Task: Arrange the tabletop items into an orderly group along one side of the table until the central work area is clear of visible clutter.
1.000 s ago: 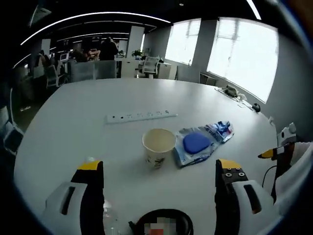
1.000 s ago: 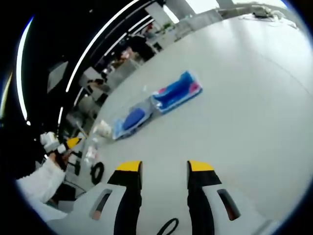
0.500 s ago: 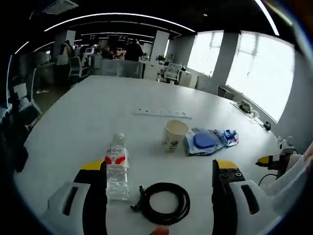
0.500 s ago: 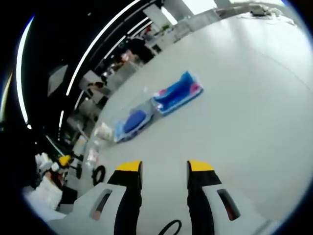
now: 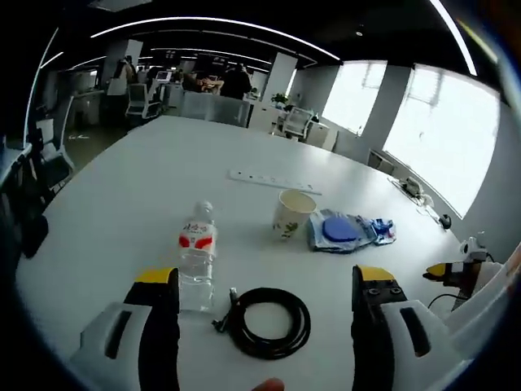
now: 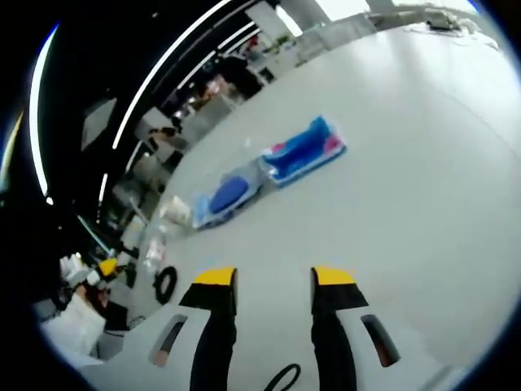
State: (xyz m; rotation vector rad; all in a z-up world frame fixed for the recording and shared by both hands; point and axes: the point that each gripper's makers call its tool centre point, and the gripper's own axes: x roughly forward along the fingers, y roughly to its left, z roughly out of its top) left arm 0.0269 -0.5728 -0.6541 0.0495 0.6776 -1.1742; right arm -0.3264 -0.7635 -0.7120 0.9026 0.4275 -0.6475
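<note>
We record an open-plan office with ceiling light strips, desks and chairs at the far end, and bright windows (image 5: 444, 122) on the right. A large white table (image 5: 122, 195) takes up most of the left gripper view. On it a white power strip (image 5: 273, 182) lies furthest off. Nearer, a paper cup (image 5: 291, 213) stands upright just left of a blue packet (image 5: 346, 231). A water bottle (image 5: 198, 254) stands nearer and to the left, with a coiled black cable (image 5: 269, 320) just right of its base. The left gripper (image 5: 264, 297) hangs over the near edge, jaws wide apart and empty. In the right gripper view a second blue packet (image 6: 305, 151) lies beside the first. The right gripper (image 6: 273, 281) has its jaws parted and holds nothing.
</note>
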